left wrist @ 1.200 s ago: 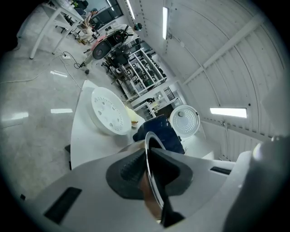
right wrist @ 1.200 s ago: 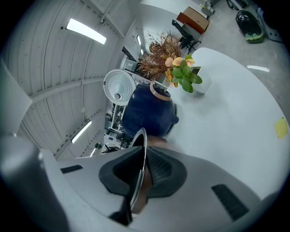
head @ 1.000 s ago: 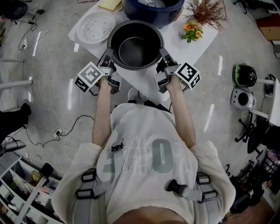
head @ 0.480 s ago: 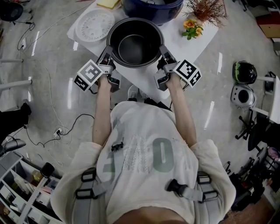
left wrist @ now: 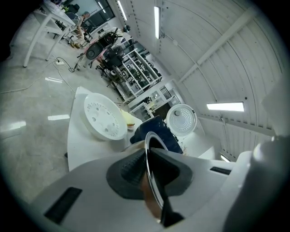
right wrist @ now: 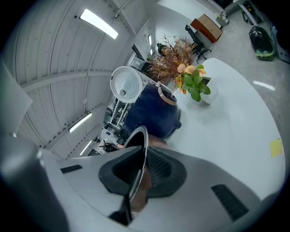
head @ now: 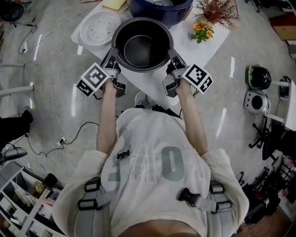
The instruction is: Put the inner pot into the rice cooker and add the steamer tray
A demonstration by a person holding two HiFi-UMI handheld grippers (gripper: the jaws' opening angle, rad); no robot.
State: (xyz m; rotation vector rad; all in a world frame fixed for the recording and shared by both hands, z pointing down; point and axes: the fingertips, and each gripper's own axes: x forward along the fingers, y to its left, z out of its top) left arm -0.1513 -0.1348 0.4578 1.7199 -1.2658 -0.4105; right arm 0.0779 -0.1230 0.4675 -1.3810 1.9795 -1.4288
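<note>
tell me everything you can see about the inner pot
The inner pot is a round, dark, metallic-looking pot with a thin shiny flared rim, empty inside and upright, mouth up. It is over the near corner of the white table, just in front of the dark blue rice cooker. The left hand-held gripper and the right hand-held gripper are each shut on opposite sides of its rim. Whether its base touches the table cannot be told.
</note>
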